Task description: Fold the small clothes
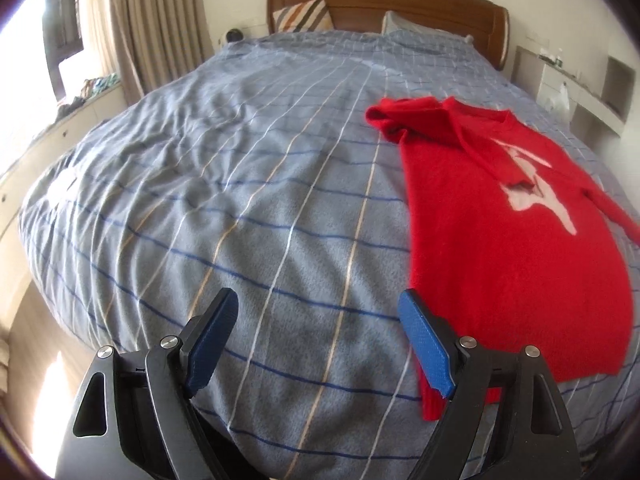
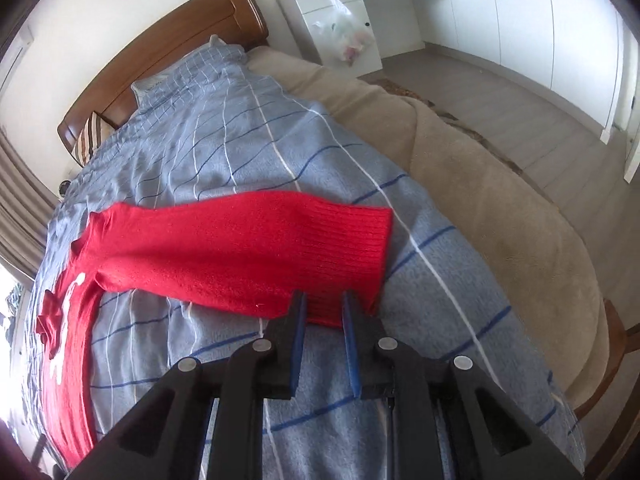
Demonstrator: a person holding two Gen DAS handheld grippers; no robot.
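So far: the folding is only beginning, as far as the two views are showing.
Sweater: the red sweater (image 1: 516,216) is lying spread on the blanket (image 1: 240,184), toward the bed's right edge and near its foot edge, with the neck pointing toward the headboard (image 1: 384,4).
Already done: one sleeve (image 1: 404,118) is lying bunched near the collar on the side toward the middle of the bed; whether it is folded on purpose, I cannot tell.
Being worked on: the other sleeve (image 2: 248,248) is stretching out sideways toward the bed's right edge, its ribbed cuff (image 2: 360,248) lying just short of the tan cover (image 2: 500,208) along that edge.
Right claw: the right gripper (image 2: 323,312) is sitting at the near edge of the cuff with its blue pads (image 2: 298,344) brought close together; a narrow gap is showing, and whether cloth is pinched between them I cannot tell.
Left claw: the left gripper (image 1: 320,344) is hanging spread wide over the foot edge of the bed, gripping nothing, with the sweater's bottom hem just beside its right finger.
Left to do, by my judgement: this sleeve is waiting to be brought across the body, then the body is needing to be folded up from the hem.
Watch for: the knit looks soft and thick, so it is likely sagging when lifted by one point.
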